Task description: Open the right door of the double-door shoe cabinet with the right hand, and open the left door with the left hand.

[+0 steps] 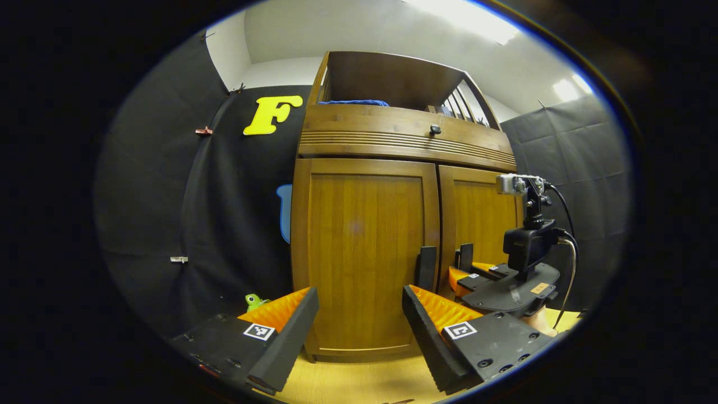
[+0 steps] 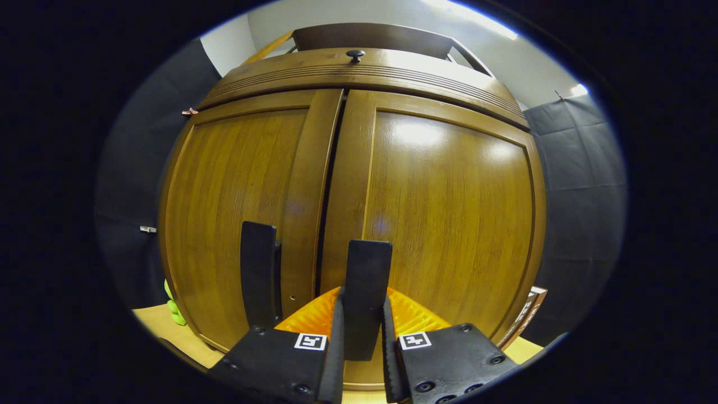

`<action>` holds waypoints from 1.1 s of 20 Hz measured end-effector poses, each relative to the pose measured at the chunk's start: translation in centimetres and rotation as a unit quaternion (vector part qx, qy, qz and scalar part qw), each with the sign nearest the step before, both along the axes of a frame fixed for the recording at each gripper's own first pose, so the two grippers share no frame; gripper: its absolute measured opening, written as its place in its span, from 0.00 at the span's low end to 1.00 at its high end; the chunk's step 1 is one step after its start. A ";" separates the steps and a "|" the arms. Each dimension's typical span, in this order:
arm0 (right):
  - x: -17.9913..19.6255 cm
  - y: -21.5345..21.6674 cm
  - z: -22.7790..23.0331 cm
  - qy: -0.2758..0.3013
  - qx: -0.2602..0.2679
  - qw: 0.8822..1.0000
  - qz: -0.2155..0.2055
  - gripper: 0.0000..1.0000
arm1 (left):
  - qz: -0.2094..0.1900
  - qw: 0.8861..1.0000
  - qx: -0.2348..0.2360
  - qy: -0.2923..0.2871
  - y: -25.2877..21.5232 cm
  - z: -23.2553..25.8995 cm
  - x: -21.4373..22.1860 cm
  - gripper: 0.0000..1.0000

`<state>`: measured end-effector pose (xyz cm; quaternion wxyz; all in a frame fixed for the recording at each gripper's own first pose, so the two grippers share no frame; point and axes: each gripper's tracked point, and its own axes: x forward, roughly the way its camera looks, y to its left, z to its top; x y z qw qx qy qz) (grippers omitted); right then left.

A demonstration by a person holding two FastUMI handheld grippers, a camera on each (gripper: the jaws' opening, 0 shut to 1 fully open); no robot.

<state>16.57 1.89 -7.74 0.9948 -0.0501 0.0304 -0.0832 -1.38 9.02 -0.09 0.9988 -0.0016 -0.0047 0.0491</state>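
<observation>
Right tool (image 2: 363, 336) pinches right door's handle (image 2: 367, 280), fingers pressed on it. Both doors look shut: right door (image 2: 449, 213), left door (image 1: 362, 247). Left tool (image 1: 359, 325) spread, facing left door, its handle (image 1: 426, 268) ahead. Step: right door grasp. Next: pull it outward along hinge arc.

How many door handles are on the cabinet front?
2: the left door's handle stands free beside the centre seam; the right door's handle sits between the right gripper fingers.

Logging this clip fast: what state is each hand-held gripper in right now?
Left hand-held gripper: open, holding nothing, short of the left door.
Right hand-held gripper: shut on the right door handle.
</observation>
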 end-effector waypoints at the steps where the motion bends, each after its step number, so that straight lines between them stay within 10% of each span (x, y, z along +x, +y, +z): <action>1: -0.4 0.0 -0.1 0.005 0.006 1.000 0.001 0.28 | 0.001 1.000 -0.002 0.000 0.0 0.0 -0.2 0.94; 22: -11.9 -1.4 2.2 0.034 0.044 0.994 0.094 0.22 | -0.011 1.000 -0.006 0.004 -4.1 0.4 -1.7 0.94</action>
